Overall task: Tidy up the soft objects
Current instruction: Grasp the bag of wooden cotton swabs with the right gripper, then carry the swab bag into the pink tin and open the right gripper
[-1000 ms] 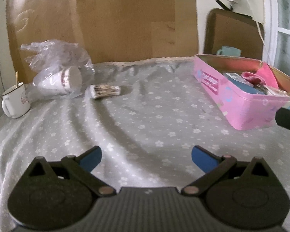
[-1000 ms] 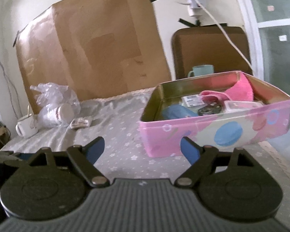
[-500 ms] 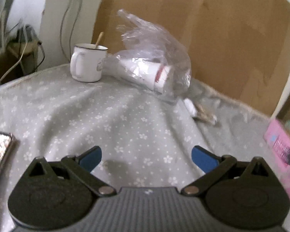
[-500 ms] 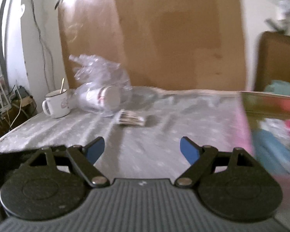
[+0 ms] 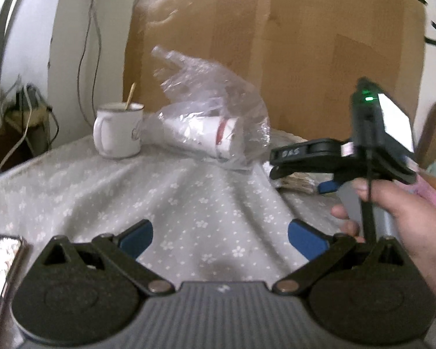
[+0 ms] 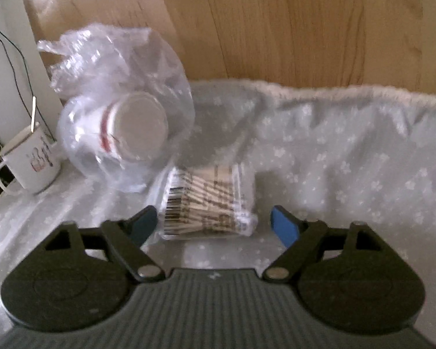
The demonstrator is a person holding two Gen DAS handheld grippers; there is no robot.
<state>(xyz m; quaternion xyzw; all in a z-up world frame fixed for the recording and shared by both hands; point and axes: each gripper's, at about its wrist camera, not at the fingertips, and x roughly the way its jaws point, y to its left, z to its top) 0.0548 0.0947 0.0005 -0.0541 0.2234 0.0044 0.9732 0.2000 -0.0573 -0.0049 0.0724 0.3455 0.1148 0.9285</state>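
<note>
Right wrist view: our right tool (image 6: 213, 222) is closing, wrapped packet (image 6: 205, 203) between its pads, untouched, bagged cup (image 6: 130, 128) at eleven o'clock. Our left tool (image 5: 219, 237) gapes empty.

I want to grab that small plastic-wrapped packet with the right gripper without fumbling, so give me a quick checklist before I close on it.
1. Wrapped packet lies between the right gripper fingers: ok.
2. Jaws closing, pads not yet pressing on the packet: ok.
3. Clear plastic bag of cups apart from the packet: cannot tell, their edges look close.
4. White mug out of the way: ok.
5. Left gripper open and empty: ok.
6. Tablecloth flat under the packet: not ok, wrinkled.
</note>
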